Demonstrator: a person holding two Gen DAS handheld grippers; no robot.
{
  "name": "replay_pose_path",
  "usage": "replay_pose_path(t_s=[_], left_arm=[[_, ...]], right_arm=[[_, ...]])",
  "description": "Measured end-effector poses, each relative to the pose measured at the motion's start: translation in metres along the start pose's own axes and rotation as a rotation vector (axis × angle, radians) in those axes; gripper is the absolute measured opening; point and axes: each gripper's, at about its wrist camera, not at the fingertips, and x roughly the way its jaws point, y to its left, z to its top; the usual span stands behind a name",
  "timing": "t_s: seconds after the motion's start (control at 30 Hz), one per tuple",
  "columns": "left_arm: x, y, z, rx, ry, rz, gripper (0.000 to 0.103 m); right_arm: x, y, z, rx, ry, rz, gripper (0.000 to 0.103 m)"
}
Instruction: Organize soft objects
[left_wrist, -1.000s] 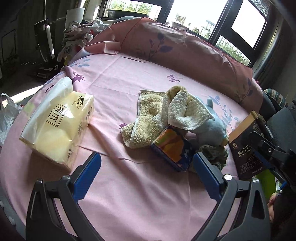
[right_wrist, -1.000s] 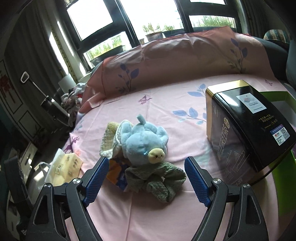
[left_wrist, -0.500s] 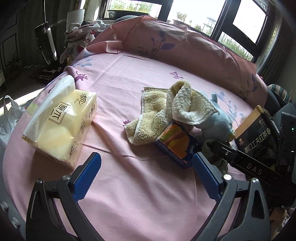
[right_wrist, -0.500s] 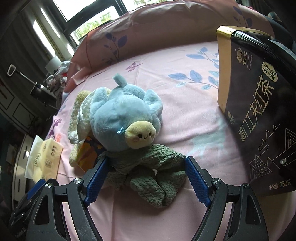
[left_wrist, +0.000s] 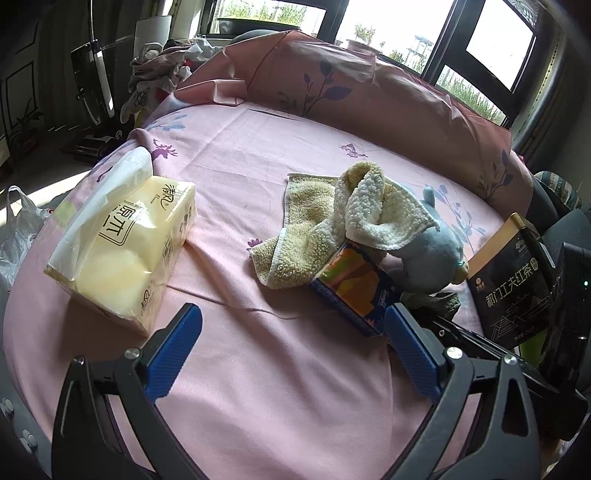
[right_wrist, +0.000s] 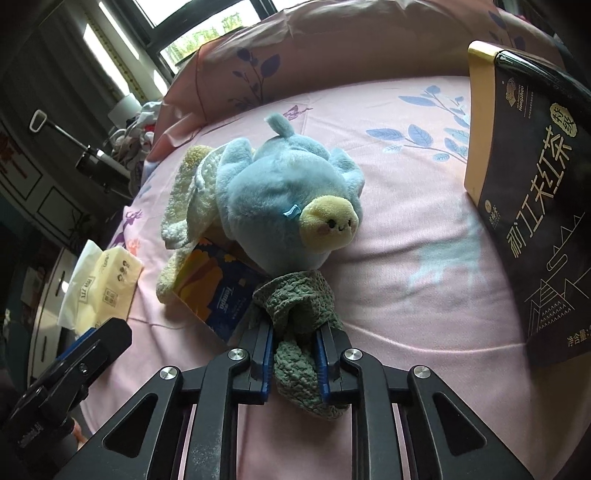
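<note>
My right gripper (right_wrist: 294, 332) is shut on a green-grey fuzzy cloth (right_wrist: 301, 306) that lies crumpled in front of a blue plush toy (right_wrist: 280, 199) with a yellow face. A cream fleece towel (left_wrist: 332, 218) drapes over the plush's far side (left_wrist: 432, 247). The cloth also shows in the left wrist view (left_wrist: 439, 301), mostly hidden. My left gripper (left_wrist: 291, 347) is open and empty, low over the pink sheet, short of the pile.
A small blue-and-orange tissue box (left_wrist: 354, 291) leans against the towel. A yellow tissue pack (left_wrist: 122, 251) lies at the left. A black tea box (right_wrist: 535, 192) stands at the right. A pink bolster (left_wrist: 369, 107) rims the bed's far side.
My right gripper moved in onto the green-grey cloth and closed on it. My left gripper stayed open and shifted only slightly.
</note>
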Motion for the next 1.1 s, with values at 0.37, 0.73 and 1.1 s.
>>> replay_pose_path(t_s=[0.37, 0.73, 1.1], left_arm=[[0.002, -0.007, -0.003, 0.020, 0.039, -0.042, 0.098], [0.006, -0.017, -0.008, 0.016, 0.143, -0.178, 0.094], [0.013, -0.039, -0.018, 0.088, 0.199, -0.226, 0.090]], right_arm=[[-0.014, 0.004, -0.017, -0.013, 0.182, 0.133, 0.024], [-0.036, -0.017, -0.007, 0.052, 0.070, 0.034, 0.058], [-0.056, -0.027, -0.004, 0.069, 0.026, 0.087, 0.082]])
